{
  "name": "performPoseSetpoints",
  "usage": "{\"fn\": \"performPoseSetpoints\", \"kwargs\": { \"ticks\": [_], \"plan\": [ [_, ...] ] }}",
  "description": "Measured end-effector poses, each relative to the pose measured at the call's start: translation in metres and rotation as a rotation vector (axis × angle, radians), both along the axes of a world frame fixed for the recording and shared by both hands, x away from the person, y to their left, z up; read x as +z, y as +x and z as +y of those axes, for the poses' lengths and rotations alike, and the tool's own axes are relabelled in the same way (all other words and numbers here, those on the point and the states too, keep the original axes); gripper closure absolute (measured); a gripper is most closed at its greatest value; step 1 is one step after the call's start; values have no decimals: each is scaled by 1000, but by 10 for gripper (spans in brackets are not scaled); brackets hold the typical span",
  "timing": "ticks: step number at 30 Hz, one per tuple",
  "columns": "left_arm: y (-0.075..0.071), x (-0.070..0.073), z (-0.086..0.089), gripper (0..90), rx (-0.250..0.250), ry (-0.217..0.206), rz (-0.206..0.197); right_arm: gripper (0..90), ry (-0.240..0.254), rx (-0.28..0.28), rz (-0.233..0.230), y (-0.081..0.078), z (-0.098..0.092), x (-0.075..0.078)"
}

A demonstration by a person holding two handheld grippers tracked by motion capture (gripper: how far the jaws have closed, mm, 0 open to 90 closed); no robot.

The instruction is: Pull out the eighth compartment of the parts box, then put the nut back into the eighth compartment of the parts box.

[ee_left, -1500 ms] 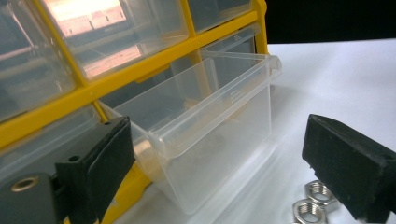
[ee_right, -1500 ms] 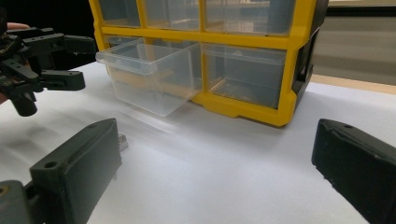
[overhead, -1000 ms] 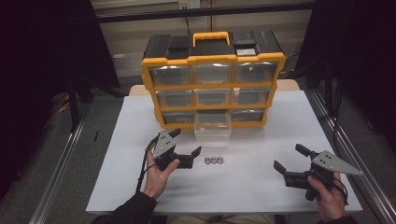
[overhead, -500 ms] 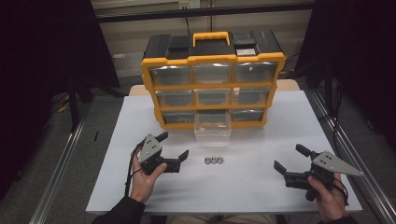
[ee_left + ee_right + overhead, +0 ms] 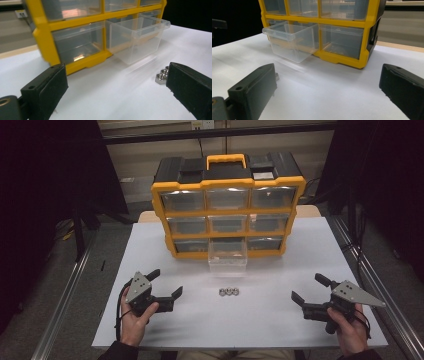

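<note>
A yellow and black drawer cabinet (image 5: pixel 227 205) stands at the back of the white table (image 5: pixel 280 320). Its bottom middle clear drawer (image 5: pixel 227 255) is pulled out; it also shows as the drawer (image 5: pixel 140 37) and the drawer (image 5: pixel 292 42) in the gripper views. Three small metal nuts (image 5: pixel 229 292) lie in a row in front of it, seen as nuts (image 5: pixel 162 75) beside the left gripper's jaw. My left gripper (image 5: pixel 165 282) is open at the left, apart from the nuts. My right gripper (image 5: pixel 310 290) is open at the right, holding nothing.
The cabinet has three rows of clear drawers, the others pushed in. Metal rails (image 5: pixel 67 295) run along both sides of the table. The table's front edge lies just ahead of the person's hands.
My left gripper has drawn back toward the left and front, away from the nuts. The right gripper has stayed in place.
</note>
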State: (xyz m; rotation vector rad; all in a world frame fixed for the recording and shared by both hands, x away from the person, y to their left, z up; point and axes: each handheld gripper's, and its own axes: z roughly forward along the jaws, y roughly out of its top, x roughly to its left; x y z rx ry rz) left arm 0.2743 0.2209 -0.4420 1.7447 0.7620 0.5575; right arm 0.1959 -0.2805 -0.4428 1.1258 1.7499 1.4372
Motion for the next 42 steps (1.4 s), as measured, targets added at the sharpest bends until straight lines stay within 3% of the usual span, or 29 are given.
{"fn": "performPoseSetpoints", "kwargs": {
  "ticks": [5, 15, 25, 39, 42],
  "plan": [
    [-8, 0, 14, 35, 40, -15, -1, 11, -2, 2, -3, -1, -1, 0],
    [-18, 0, 29, 35, 61, -6, -10, 11, 5, -4, -14, -1, -1, 0],
    [-16, -1, 24, 35, 60, 11, -9, 11, -2, 11, -13, 0, -1, 0],
    [-13, -1, 6, 36, 4, 47, -9, 11, -2, 7, -8, 0, 0, 0],
    [-12, 0, 1, 36, -3, 38, -3, 11, -3, 11, -9, 0, 0, 0]
  ]
}}
